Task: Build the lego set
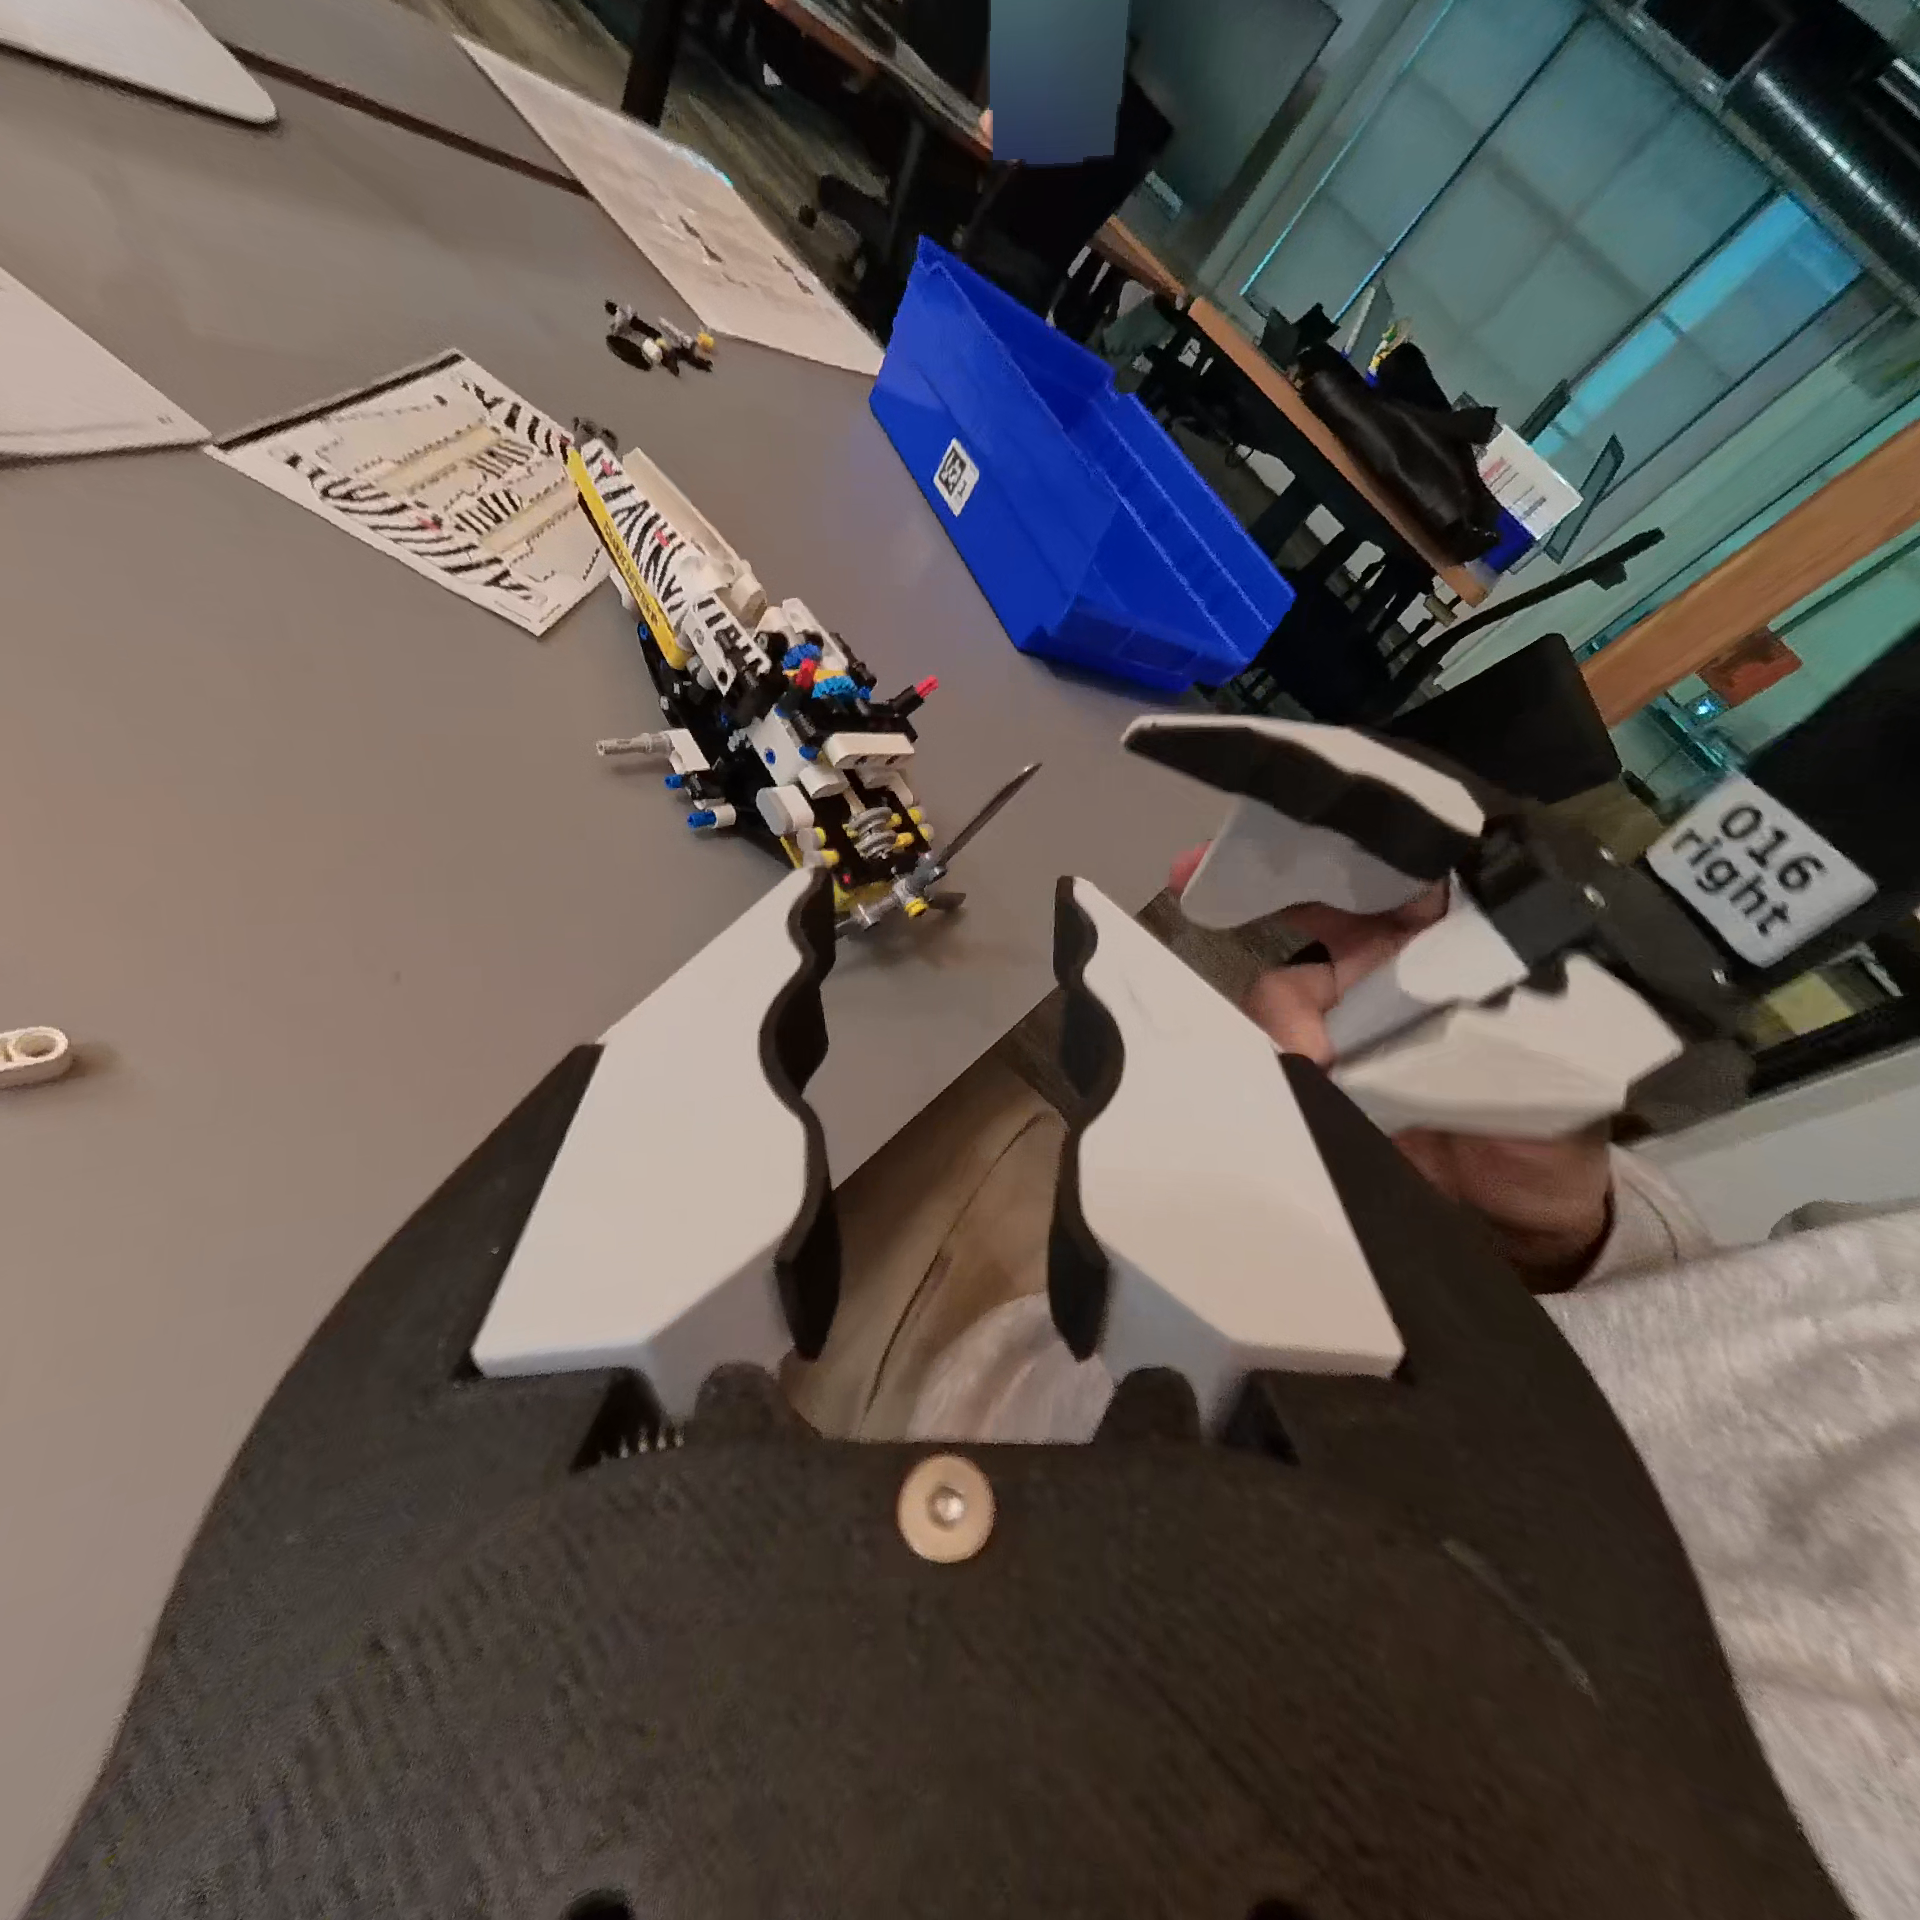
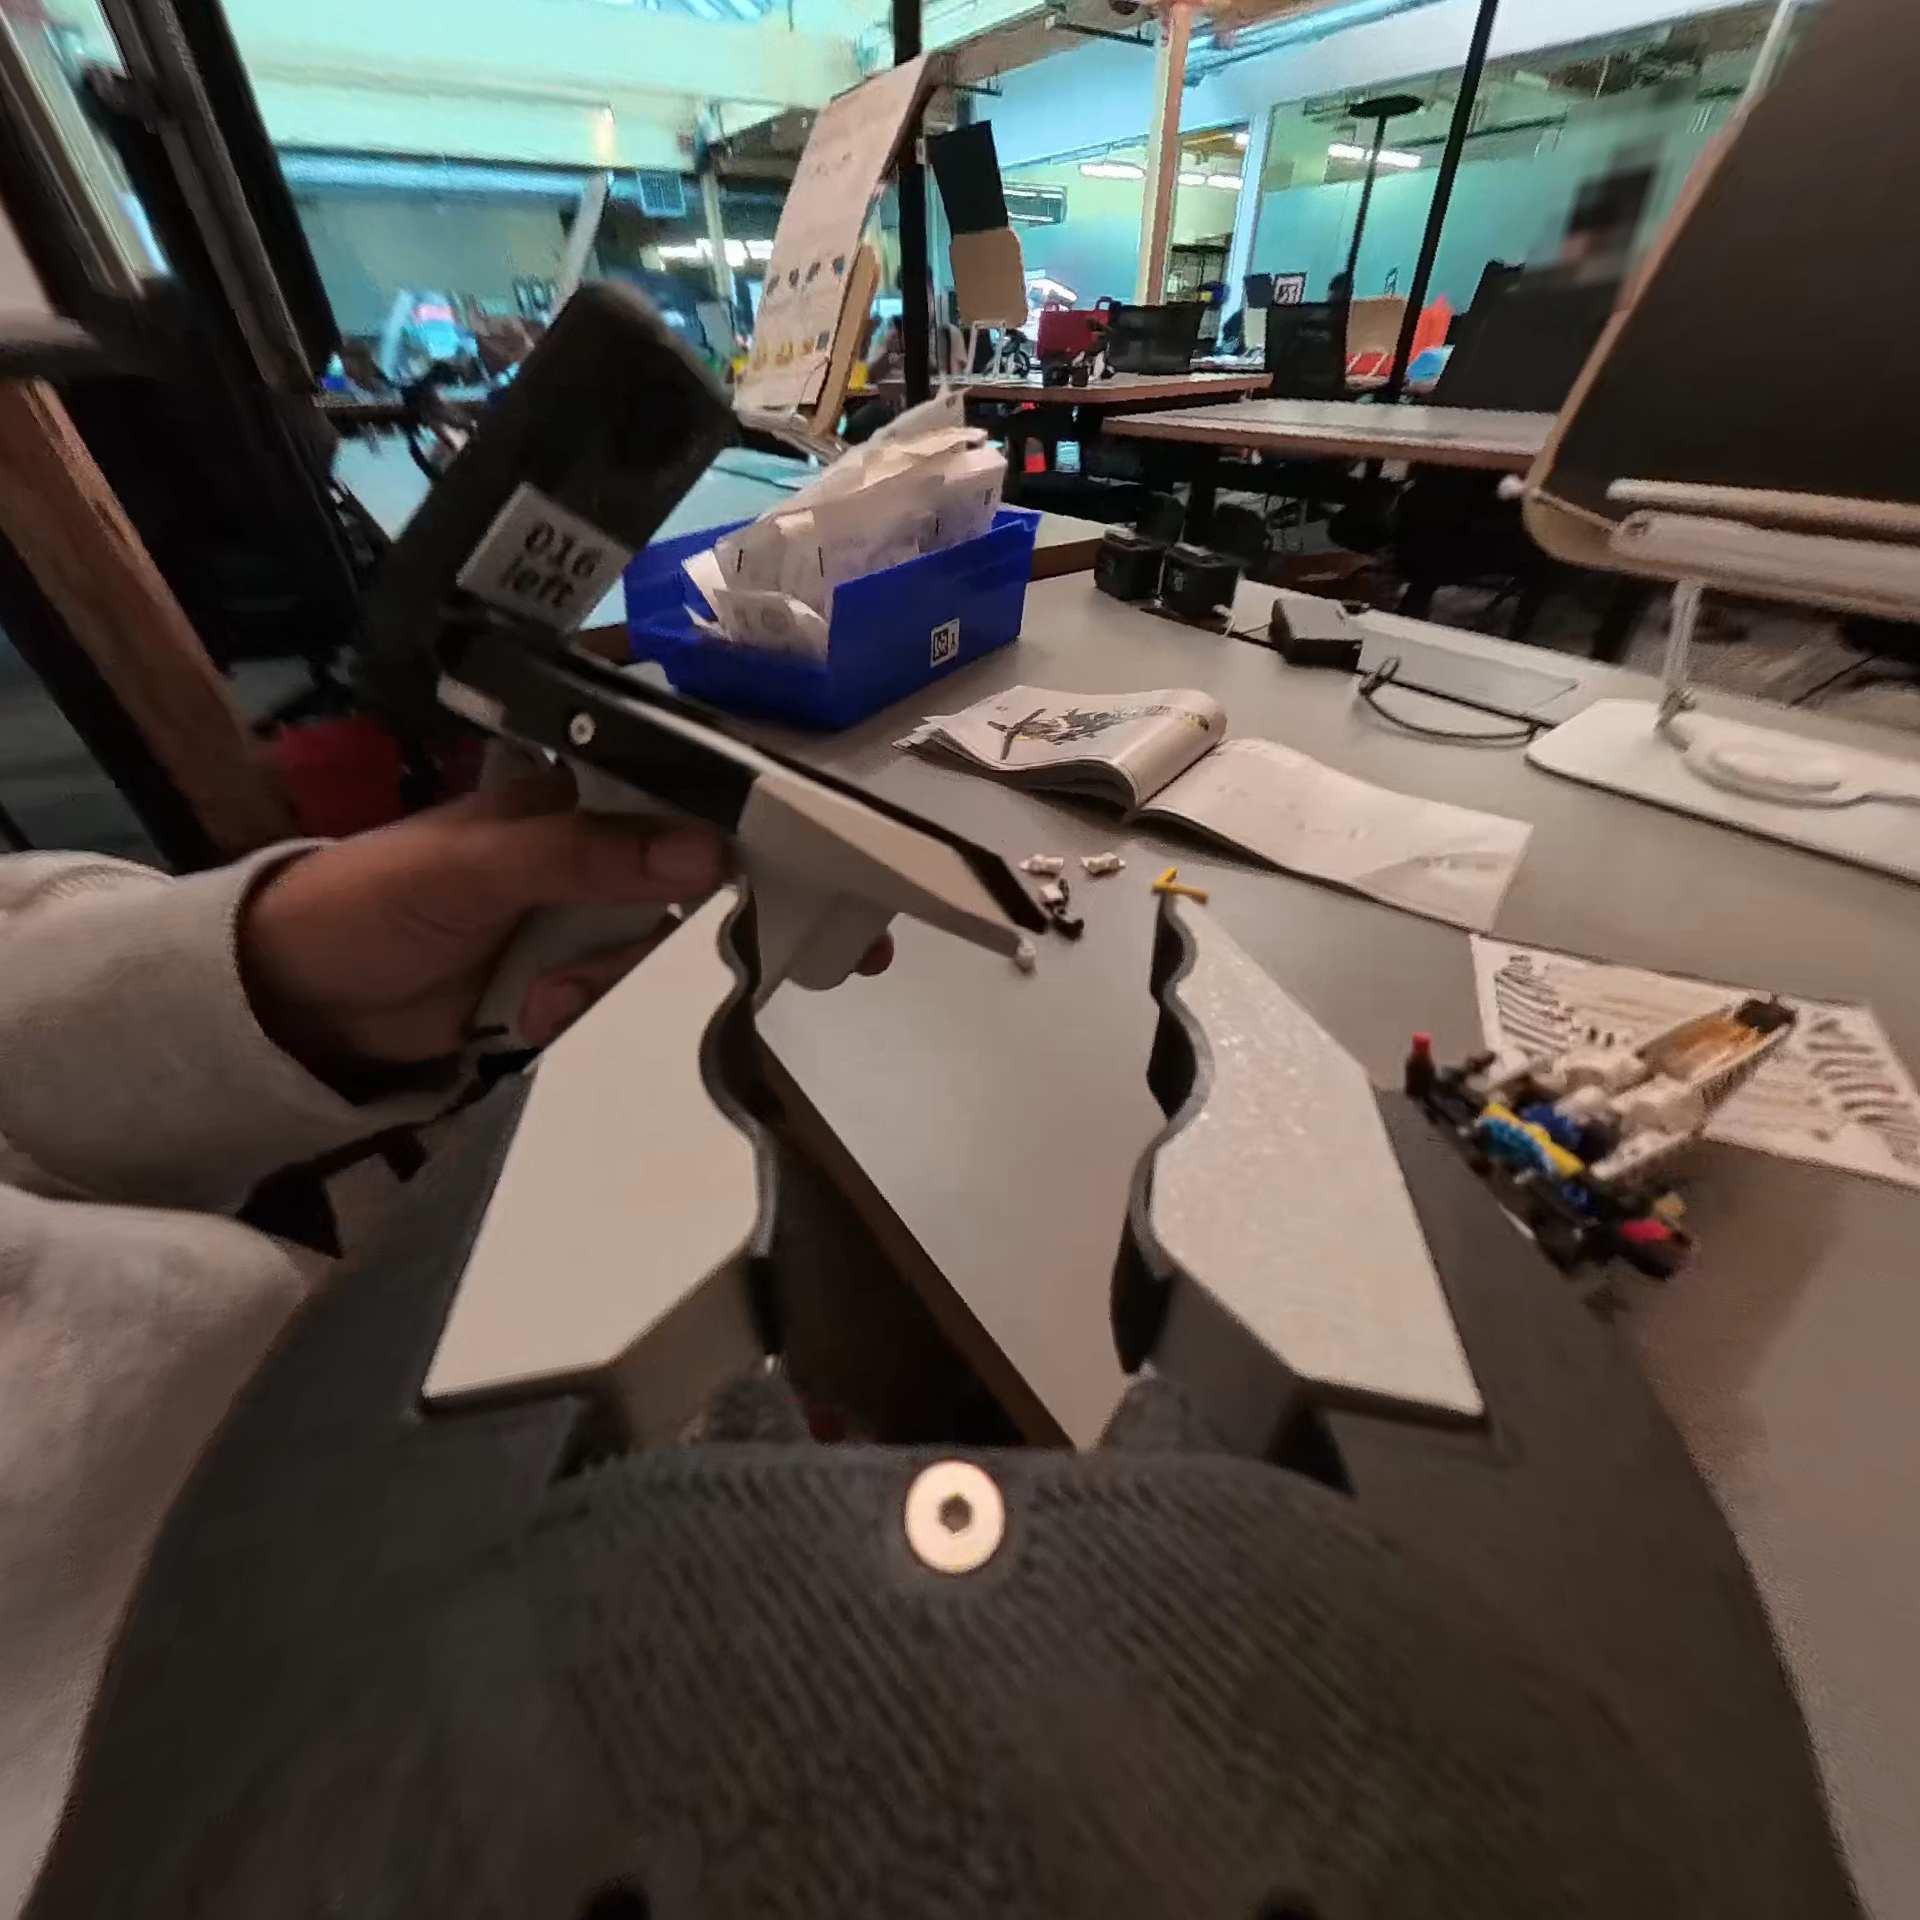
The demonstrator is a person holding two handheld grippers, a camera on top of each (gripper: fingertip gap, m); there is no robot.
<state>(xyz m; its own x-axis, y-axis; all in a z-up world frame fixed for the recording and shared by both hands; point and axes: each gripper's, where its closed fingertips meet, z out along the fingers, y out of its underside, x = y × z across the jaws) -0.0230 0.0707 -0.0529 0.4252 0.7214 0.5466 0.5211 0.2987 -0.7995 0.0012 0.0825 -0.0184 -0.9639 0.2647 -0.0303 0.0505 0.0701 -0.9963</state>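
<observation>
- I judge the build partway done: the lego model [image 1: 764, 717] lies on the grey desk [image 1: 312, 779] as a long, half-finished body, with a zebra-striped white panel and a yellow strip at one end and bare black framework, blue pins and a small coiled spring at the other.
- What is left, as I read it: loose pieces [image 2: 1070, 883] lie near the middle of the desk, a yellow part [image 2: 1179, 883] just beside them, and a white beam [image 1: 31, 1055] sits well apart from the model.
- My left hand-held gripper [image 1: 940, 935] is spread open and holds nothing; its tips hang just short of the model's near end.
- My right hand-held gripper [image 2: 951, 935] is also wide open and empty, over the desk's near edge, with the model off to its right.
- The fingers [image 1: 675, 1143] are smooth pale plastic with wavy black rubbery inner pads.
- An open instruction booklet [image 2: 1143, 748] and a striped sticker sheet [image 1: 436, 499] lie flat, both matte paper.
- A glossy blue plastic bin [image 2: 894, 623] holds crumpled white bags.
</observation>
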